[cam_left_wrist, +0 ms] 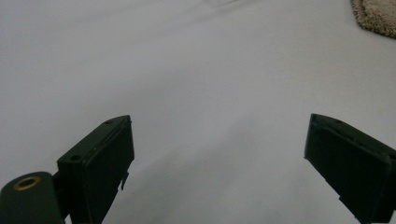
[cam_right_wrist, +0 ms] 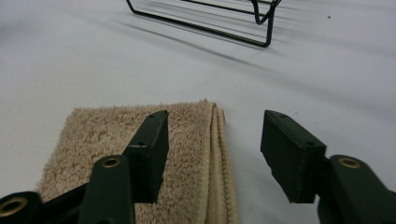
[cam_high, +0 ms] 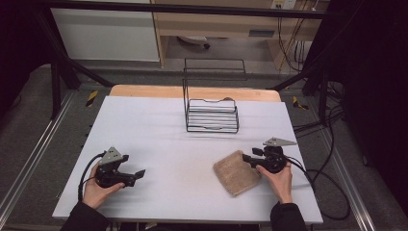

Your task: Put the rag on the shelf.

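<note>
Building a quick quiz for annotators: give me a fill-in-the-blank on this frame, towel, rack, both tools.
1. The folded towel is ____ in colour.
2. The wire rack stands at the ____ side of the table, away from the person.
3. The right tool has its jaws open, one over the towel and one beside its folded ____.
4. The left tool is open over bare ____ tabletop.

Missing words: beige; far; edge; white
</note>
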